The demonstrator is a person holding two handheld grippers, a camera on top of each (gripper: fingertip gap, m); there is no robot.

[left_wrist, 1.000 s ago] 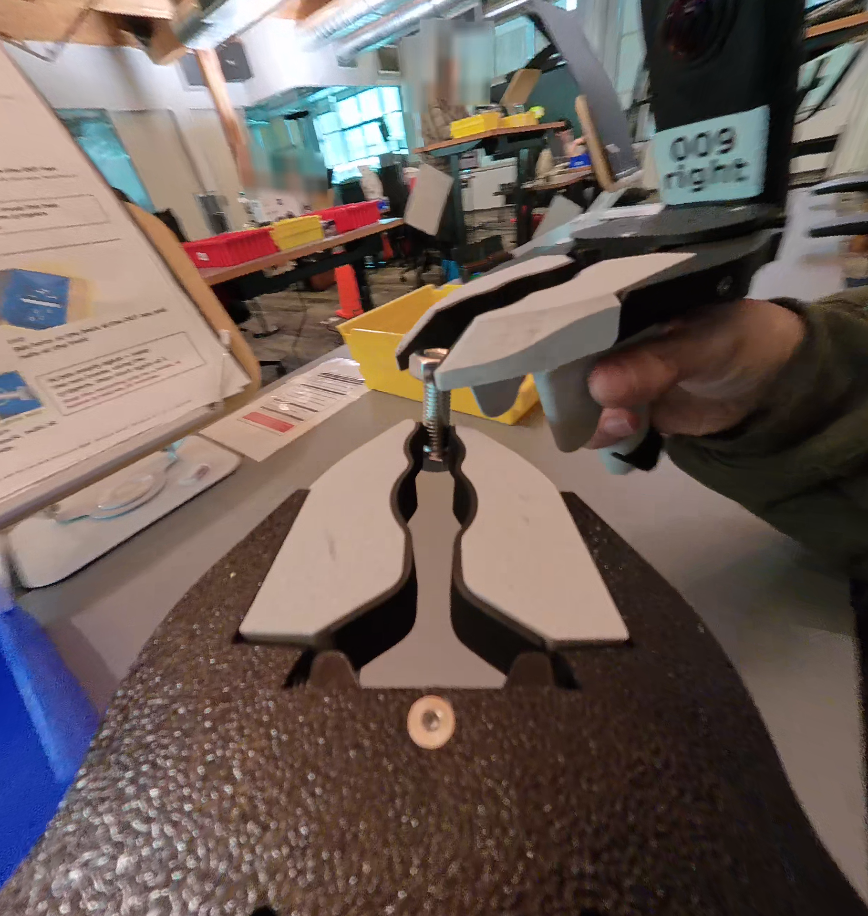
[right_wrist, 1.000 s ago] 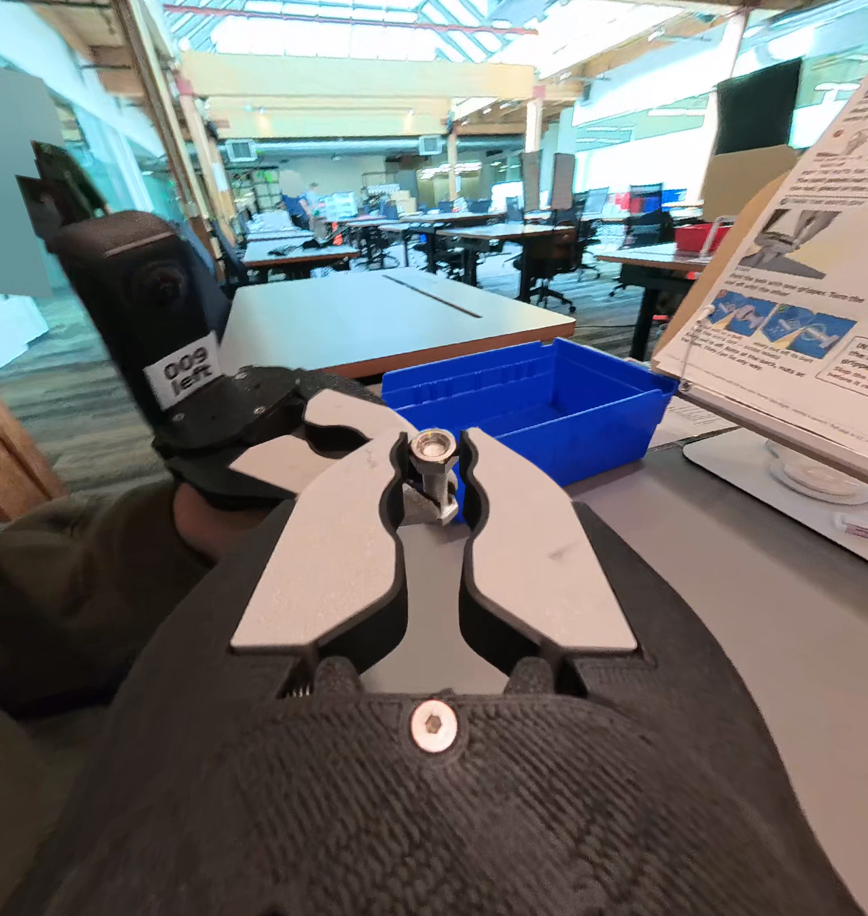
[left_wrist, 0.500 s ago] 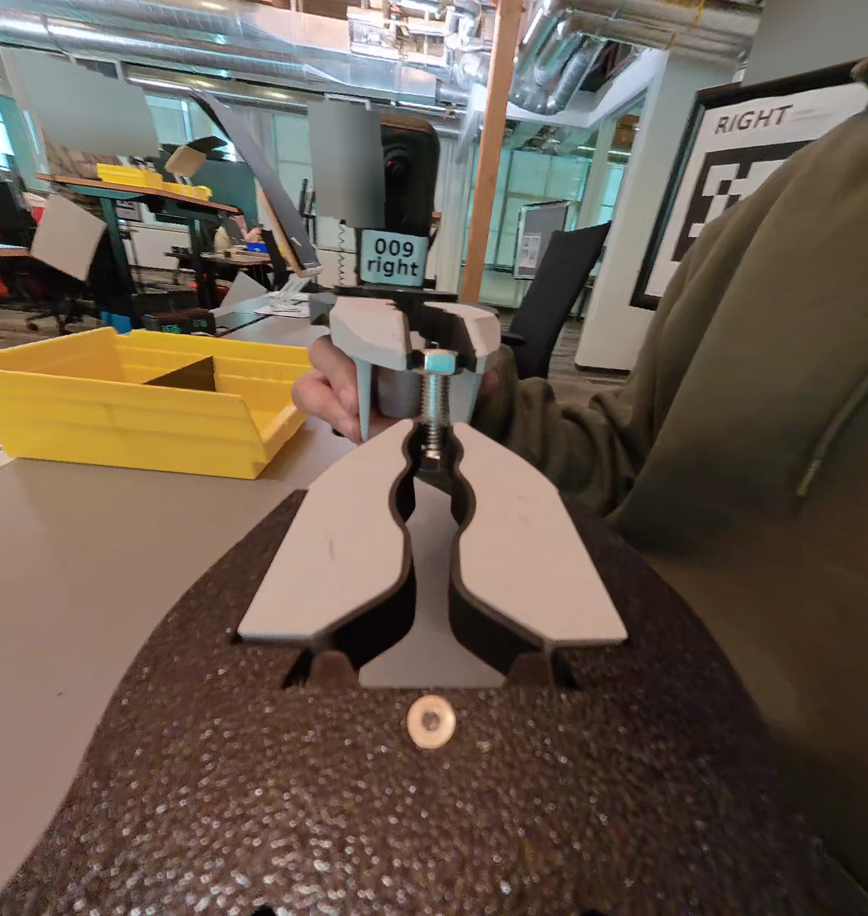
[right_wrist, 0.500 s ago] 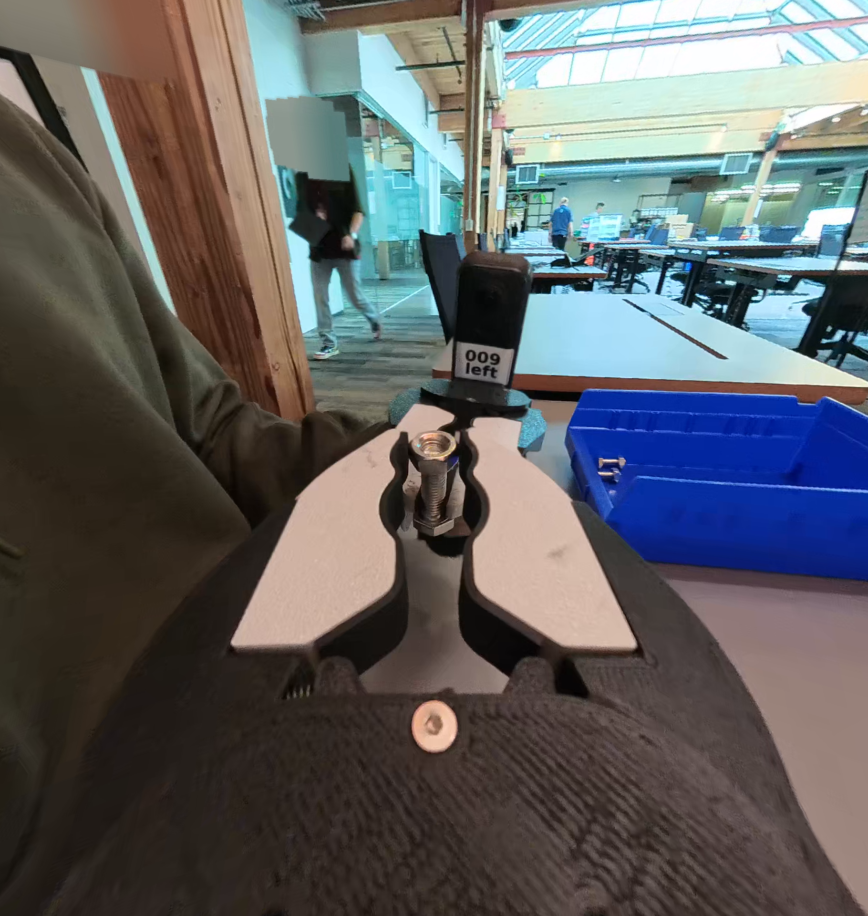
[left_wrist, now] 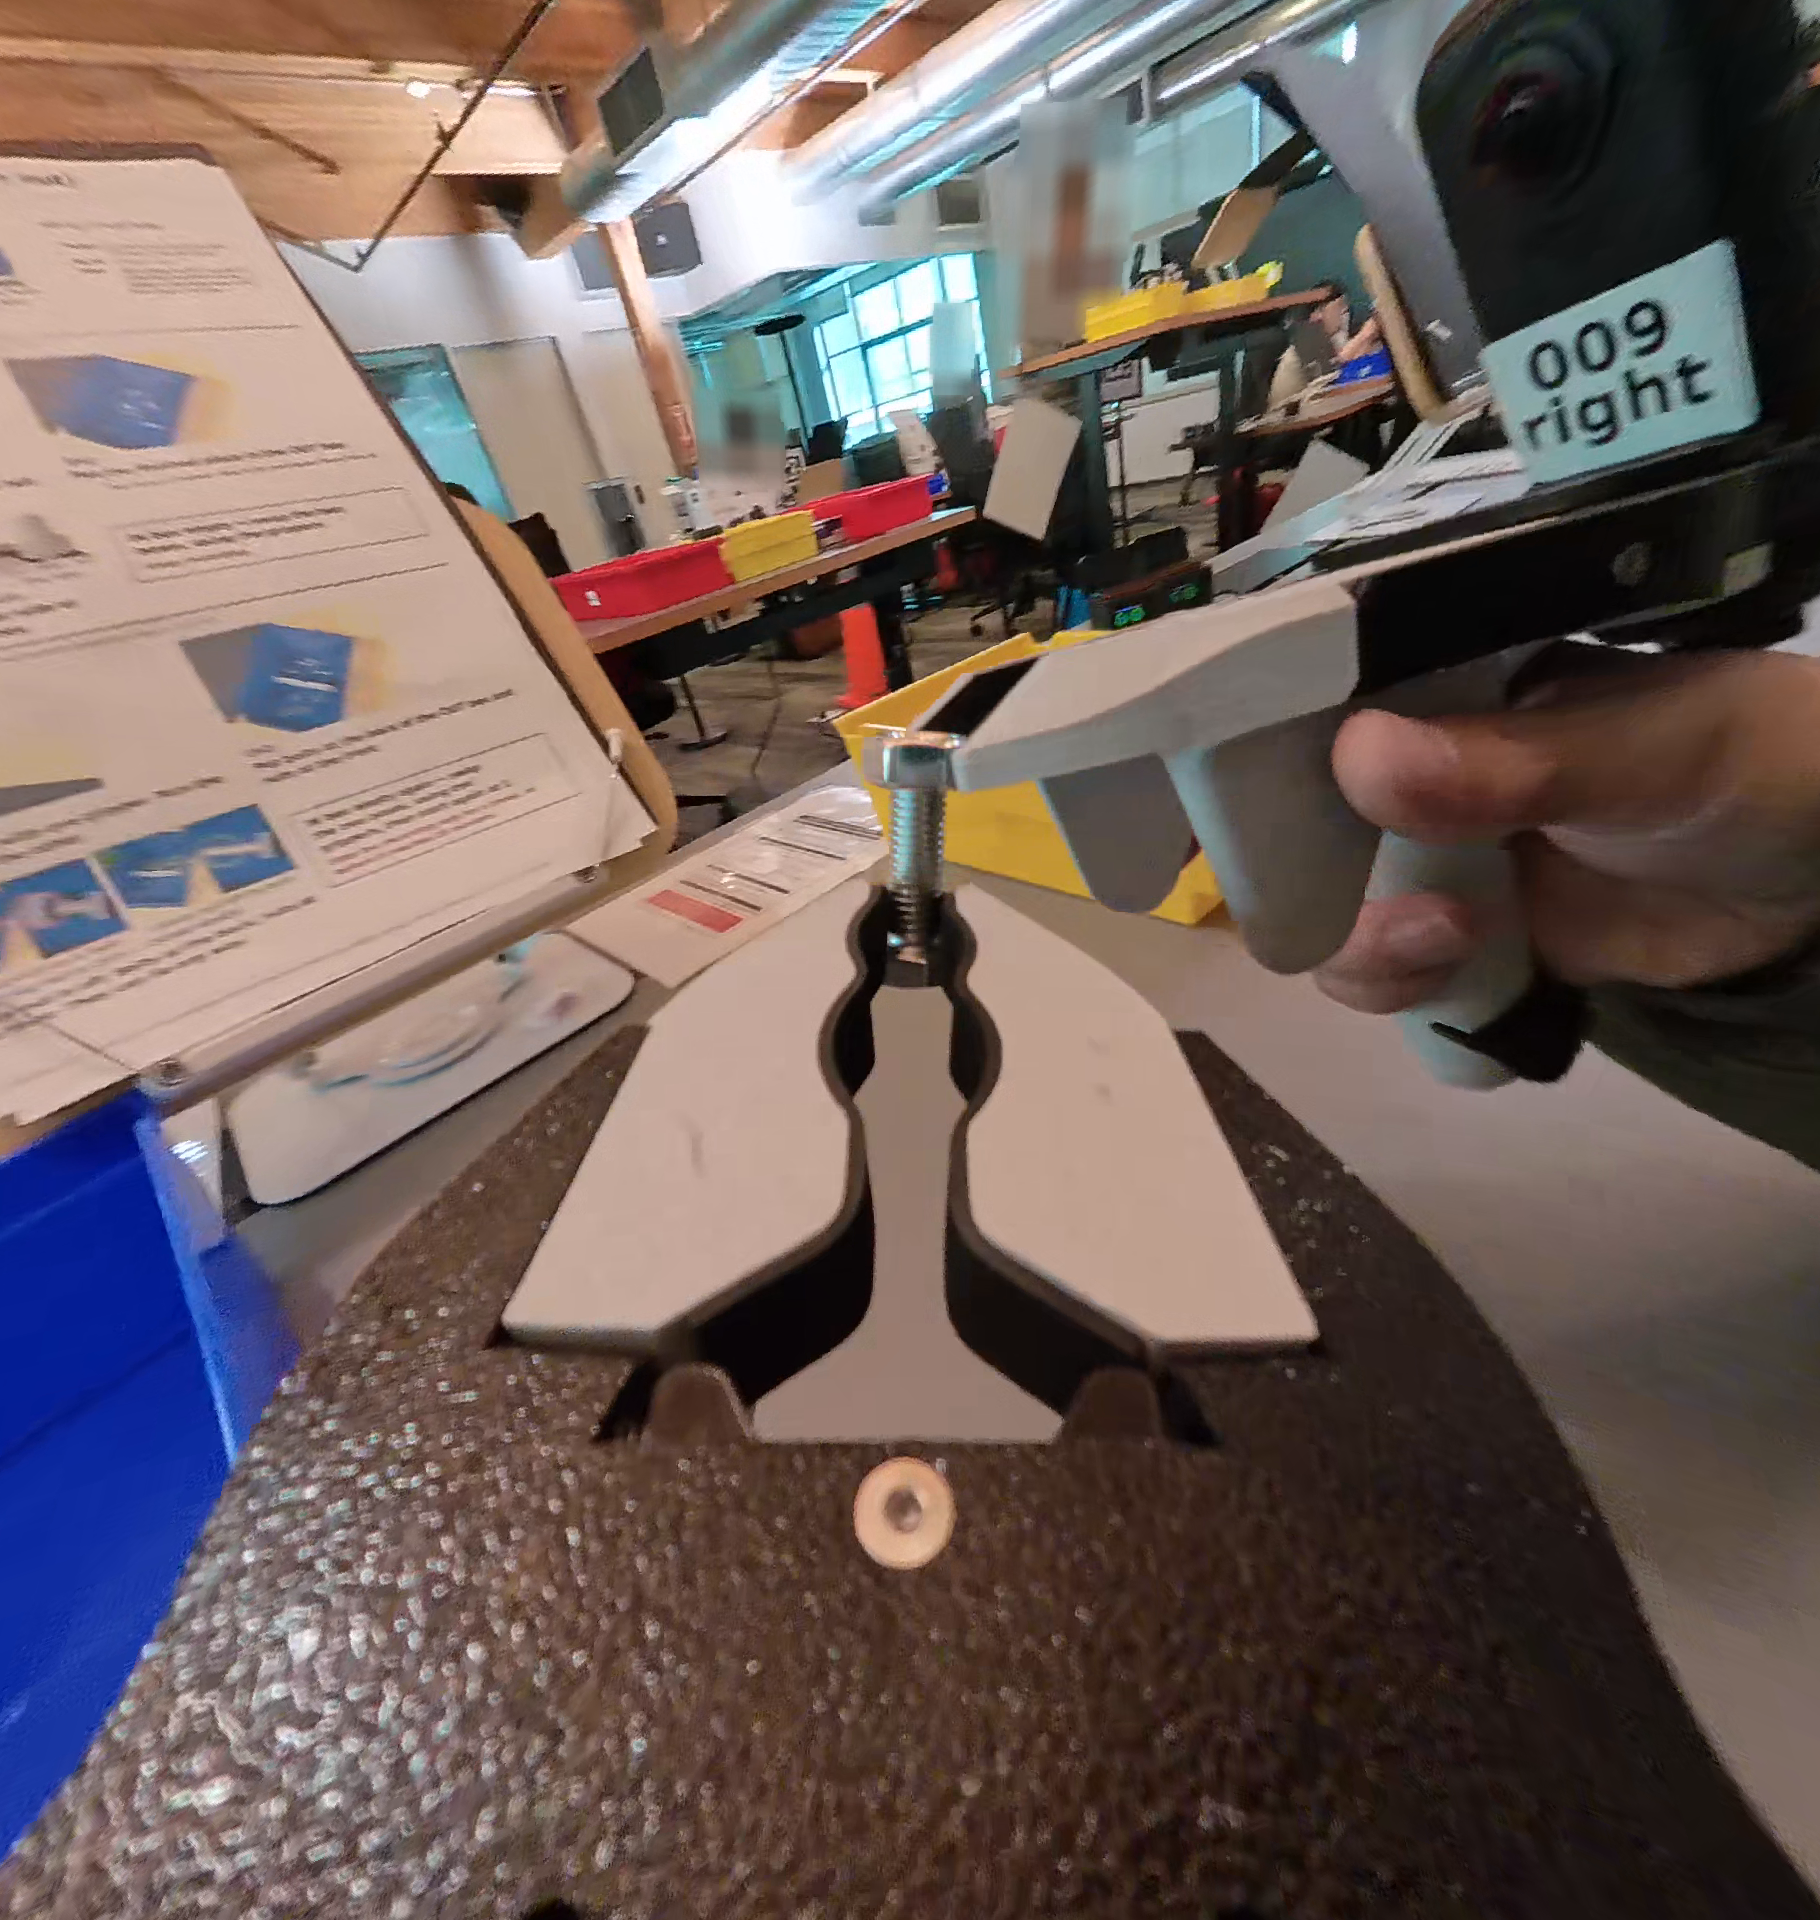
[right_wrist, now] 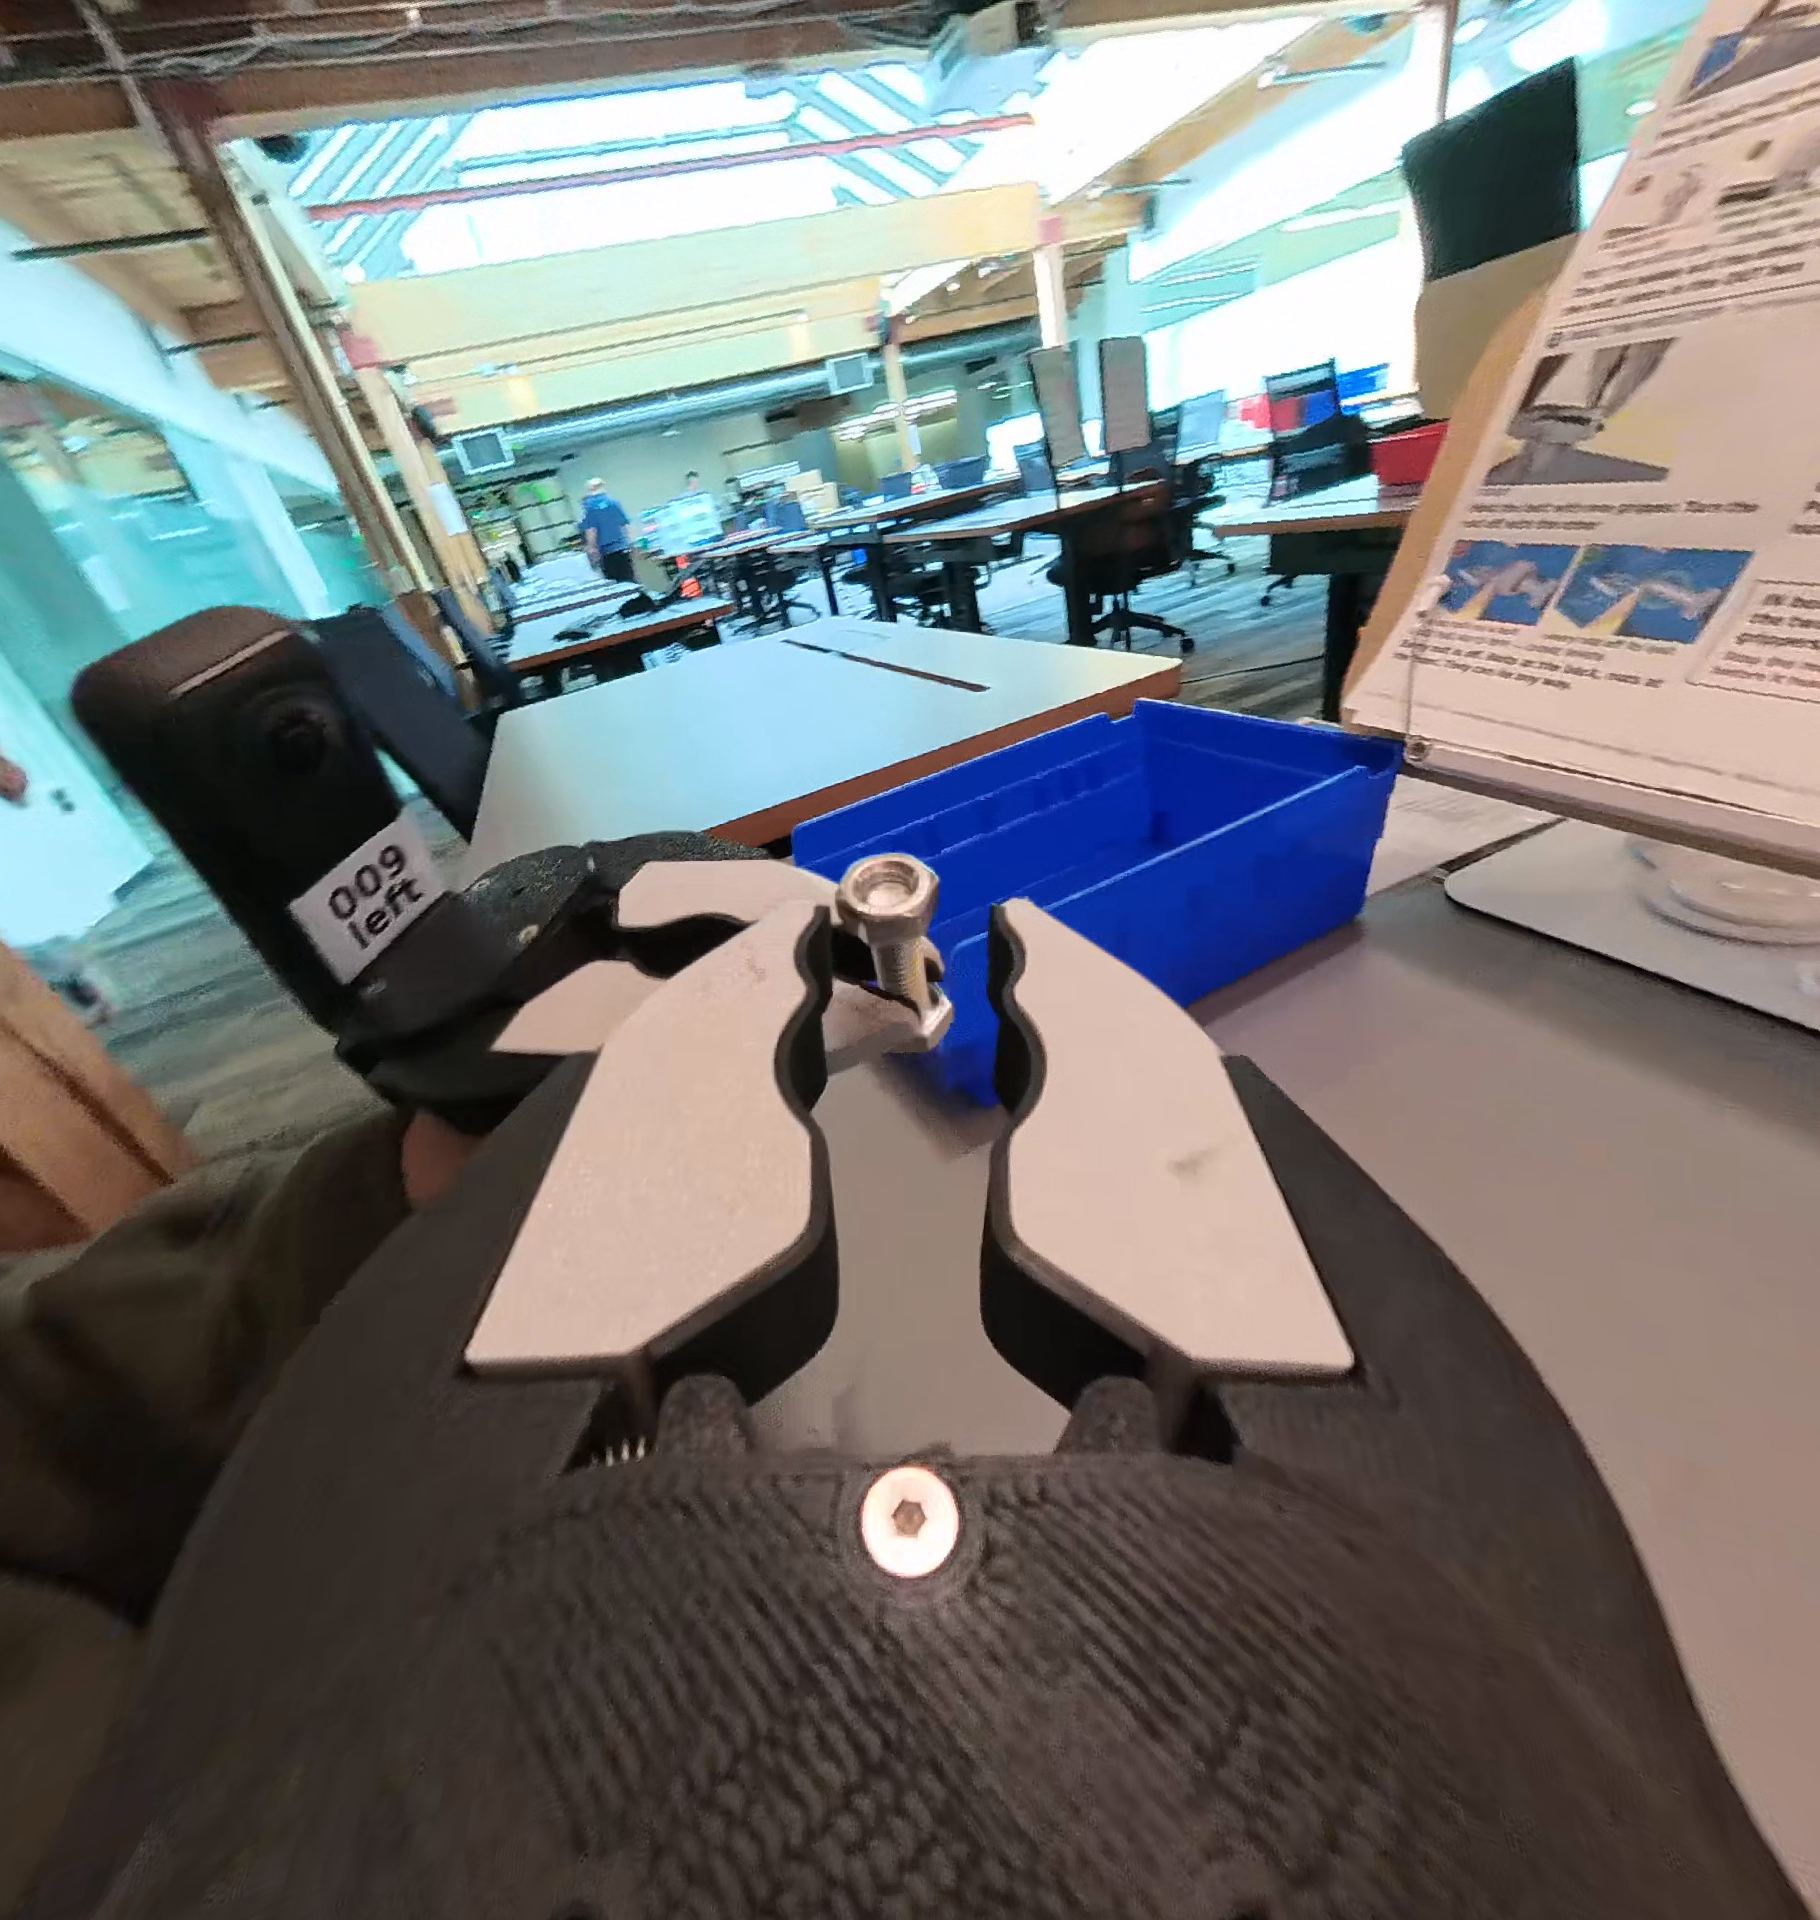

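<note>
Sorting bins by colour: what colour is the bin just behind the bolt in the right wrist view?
Blue: the bin shows best in the right wrist view.

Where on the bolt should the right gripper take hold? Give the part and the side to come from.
Take the hex head of the bolt, across two opposite flats: they suit flat jaws better than round thread. The left gripper is shut on the nut at the lower end, so come level from the side facing it, where the open right gripper sits.
</note>
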